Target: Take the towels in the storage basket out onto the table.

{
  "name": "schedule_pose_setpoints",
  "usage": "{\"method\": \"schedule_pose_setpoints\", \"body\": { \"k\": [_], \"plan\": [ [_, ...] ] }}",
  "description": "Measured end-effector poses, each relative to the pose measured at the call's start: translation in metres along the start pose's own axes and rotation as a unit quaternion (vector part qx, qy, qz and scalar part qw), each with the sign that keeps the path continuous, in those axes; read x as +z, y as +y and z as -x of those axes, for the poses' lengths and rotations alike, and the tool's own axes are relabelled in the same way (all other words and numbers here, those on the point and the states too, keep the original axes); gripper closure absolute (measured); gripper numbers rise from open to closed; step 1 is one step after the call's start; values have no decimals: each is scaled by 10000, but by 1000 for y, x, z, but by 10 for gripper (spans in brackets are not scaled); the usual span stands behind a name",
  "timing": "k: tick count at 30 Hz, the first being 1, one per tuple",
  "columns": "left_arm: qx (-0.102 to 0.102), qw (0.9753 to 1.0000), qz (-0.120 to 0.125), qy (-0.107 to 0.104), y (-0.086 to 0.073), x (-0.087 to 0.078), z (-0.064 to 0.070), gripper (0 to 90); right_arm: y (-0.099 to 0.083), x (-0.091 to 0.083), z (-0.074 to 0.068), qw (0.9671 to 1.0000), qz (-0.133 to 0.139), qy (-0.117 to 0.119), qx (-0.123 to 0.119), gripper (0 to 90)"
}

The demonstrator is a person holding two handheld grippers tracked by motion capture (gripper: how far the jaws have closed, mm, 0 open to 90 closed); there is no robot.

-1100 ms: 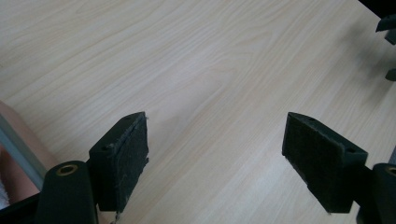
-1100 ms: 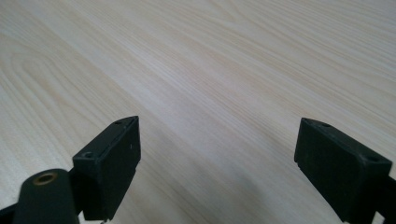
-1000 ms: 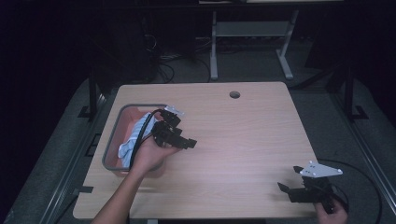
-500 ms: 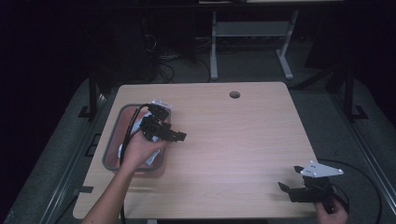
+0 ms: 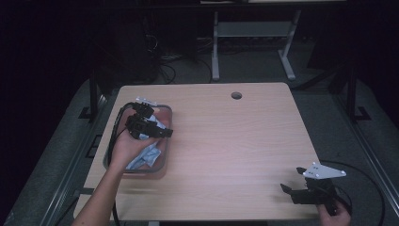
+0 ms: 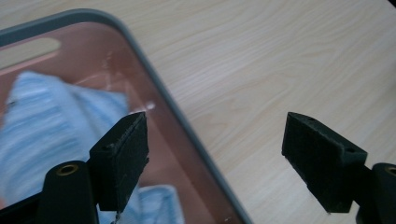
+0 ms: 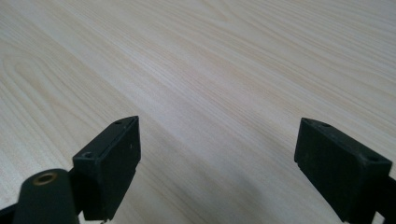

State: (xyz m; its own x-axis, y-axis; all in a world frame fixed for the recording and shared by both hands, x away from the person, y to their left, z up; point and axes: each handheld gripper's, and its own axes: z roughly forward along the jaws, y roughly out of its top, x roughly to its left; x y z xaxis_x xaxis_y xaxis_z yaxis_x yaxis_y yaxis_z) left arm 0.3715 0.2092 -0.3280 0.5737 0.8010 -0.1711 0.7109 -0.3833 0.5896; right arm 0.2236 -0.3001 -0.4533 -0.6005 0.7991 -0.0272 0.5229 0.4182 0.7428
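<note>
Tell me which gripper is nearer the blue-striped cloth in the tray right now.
Left. The left gripper hangs open over the tray, just above the blue-striped cloth. The right gripper sits open at the table's near right corner, far from it.

My left forearm point(image 5: 101, 193) enters from the bottom edge and angles up, the hand wrapped round the left tool point(image 5: 162, 133), which points right. Its jaws stand wide apart, nothing between them. My right tool point(image 5: 289, 182) sits low at right, pointing left, jaws likewise spread and unloaded.
</note>
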Motion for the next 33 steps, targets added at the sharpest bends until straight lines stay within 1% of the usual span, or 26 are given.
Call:
{"method": "schedule_pose_setpoints", "body": {
  "k": [4,5,7,8,11,12,15,16,18,20,21,22,23,25,26,29,30,31,32,33],
  "plan": [
    [-143,9998,32,138,-5,-5,-12,225,0,-1,-1,10000,5,-2,2,139],
    [-218,9996,31,178,-8,-7,-17,226,0,-1,0,10000,6,-2,1,139],
    [-303,9993,4,234,-10,-7,-23,228,0,0,0,10000,5,2,1,139],
    [-303,9993,4,234,-10,-7,-23,228,0,0,0,10000,5,2,1,139],
    [-431,9984,-28,360,-15,-7,-32,228,1,0,-1,10000,4,20,-9,139],
    [-514,9979,-68,393,-18,-6,-37,228,1,0,-1,10000,1,21,-14,139],
    [-550,9974,-125,455,-21,-3,-40,228,1,0,-1,10000,4,23,-17,140],
    [-627,9967,-154,490,-24,-1,-44,228,1,1,-1,10000,-5,20,-26,139],
    [-694,9956,-198,591,-26,1,-49,228,1,1,-2,10000,-7,22,-22,139],
    [-726,9952,-208,620,-28,2,-52,228,1,1,-2,10000,-9,30,-23,139],
    [-801,9942,-249,675,-30,4,-56,228,1,0,-2,10000,-6,41,-32,139],
    [-801,9942,-249,675,-30,4,-56,228,1,0,-2,10000,-6,41,-32,139],
    [-841,9932,-292,745,-32,6,-59,228,1,0,-2,10000,-10,31,-31,139],
    [-886,9924,-358,775,-34,9,-62,228,1,0,-2,10000,6,42,-21,139],
    [-886,9924,-358,775,-34,9,-62,228,1,1,-2,10000,3,46,-22,139],
    [-963,9904,-494,857,-36,17,-65,228,1,1,-2,10000,-6,56,-46,139],
    [-963,9904,-494,857,-36,17,-65,230,1,1,-3,10000,-6,62,-48,139],
    [-957,9898,-589,878,-36,20,-66,229,1,1,-3,10000,-7,65,-53,139],
    [-1015,9880,-692,941,-36,24,-68,229,1,1,-3,10000,-12,61,-58,139],
    [-1015,9880,-692,941,-36,24,-68,230,1,1,-3,10000,-12,61,-58,139]
  ]
}}
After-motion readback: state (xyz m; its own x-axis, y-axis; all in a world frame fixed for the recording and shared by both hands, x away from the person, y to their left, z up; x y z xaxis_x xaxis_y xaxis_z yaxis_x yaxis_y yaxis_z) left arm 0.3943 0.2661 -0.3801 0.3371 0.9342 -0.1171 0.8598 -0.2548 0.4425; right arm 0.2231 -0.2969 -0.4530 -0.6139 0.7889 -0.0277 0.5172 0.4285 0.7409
